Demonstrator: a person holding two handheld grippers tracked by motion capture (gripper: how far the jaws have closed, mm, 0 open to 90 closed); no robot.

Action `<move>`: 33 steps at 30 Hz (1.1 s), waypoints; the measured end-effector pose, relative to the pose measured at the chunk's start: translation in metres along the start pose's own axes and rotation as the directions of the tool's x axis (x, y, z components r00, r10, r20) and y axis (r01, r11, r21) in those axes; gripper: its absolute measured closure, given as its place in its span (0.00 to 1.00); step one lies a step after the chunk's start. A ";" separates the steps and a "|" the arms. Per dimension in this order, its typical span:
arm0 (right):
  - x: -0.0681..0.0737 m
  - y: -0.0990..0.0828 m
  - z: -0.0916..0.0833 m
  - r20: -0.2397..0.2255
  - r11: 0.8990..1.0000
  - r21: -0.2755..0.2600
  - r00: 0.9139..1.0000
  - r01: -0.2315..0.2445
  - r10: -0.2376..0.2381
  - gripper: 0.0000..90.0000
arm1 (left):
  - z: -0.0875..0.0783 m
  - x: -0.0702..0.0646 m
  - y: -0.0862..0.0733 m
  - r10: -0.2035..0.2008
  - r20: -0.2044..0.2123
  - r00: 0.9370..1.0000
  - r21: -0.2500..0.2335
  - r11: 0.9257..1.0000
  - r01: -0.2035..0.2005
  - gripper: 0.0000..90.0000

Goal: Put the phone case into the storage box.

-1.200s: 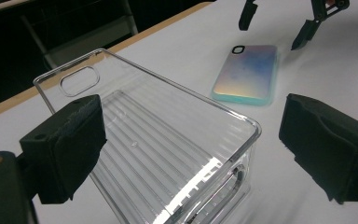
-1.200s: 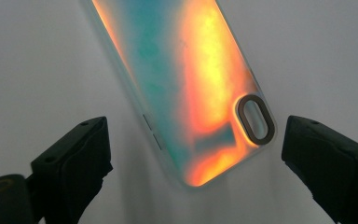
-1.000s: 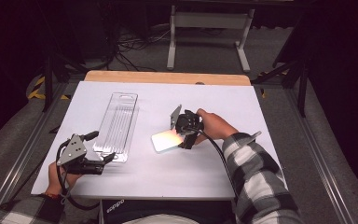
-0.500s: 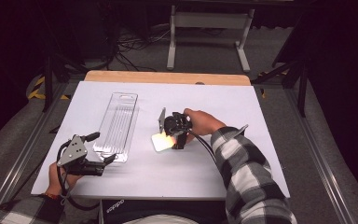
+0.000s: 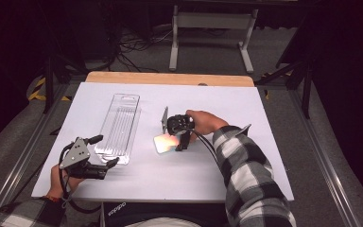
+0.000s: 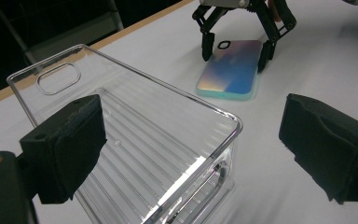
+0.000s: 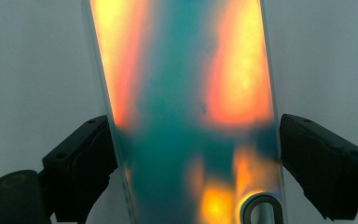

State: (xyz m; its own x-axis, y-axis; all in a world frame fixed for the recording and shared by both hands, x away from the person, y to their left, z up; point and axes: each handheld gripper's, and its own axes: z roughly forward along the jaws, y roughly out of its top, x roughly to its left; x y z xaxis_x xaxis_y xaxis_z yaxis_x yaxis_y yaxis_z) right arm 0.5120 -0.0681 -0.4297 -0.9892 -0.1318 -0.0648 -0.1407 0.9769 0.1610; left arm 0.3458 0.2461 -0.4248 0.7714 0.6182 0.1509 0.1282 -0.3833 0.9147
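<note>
An iridescent phone case lies flat on the white table, near its middle. My right gripper points down over it, and its jaws have just been closing. They stand on either side of the case, close to its long edges, and no firm press shows. The left gripper view shows the case between those jaws. A long clear ribbed plastic tray lies to the left. My left gripper rests open at its near end, with the tray's corner between the pads.
A wooden strip edges the table's far side. Behind it stands a metal frame, with cables on the floor. A plaid sleeve reaches in from the bottom right.
My right gripper moved left and down with its hand, and its jaws now straddle the phone case. The left gripper and the clear tray stayed where they were.
</note>
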 end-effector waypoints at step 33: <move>0.049 -0.027 -0.040 -0.076 0.805 -0.402 0.892 -0.436 0.445 0.19 | 0.004 -0.011 0.010 0.129 -0.030 0.991 0.020 0.991 -0.129 0.10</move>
State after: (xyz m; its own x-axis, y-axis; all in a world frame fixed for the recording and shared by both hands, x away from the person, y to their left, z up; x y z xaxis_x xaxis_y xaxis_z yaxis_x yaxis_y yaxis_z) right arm 0.4655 -0.1080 -0.3978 -0.9485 0.3043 0.0883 0.3006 0.7762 0.5542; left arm 0.3407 0.2328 -0.4192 0.7624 0.5837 0.2793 0.0403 -0.4736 0.8798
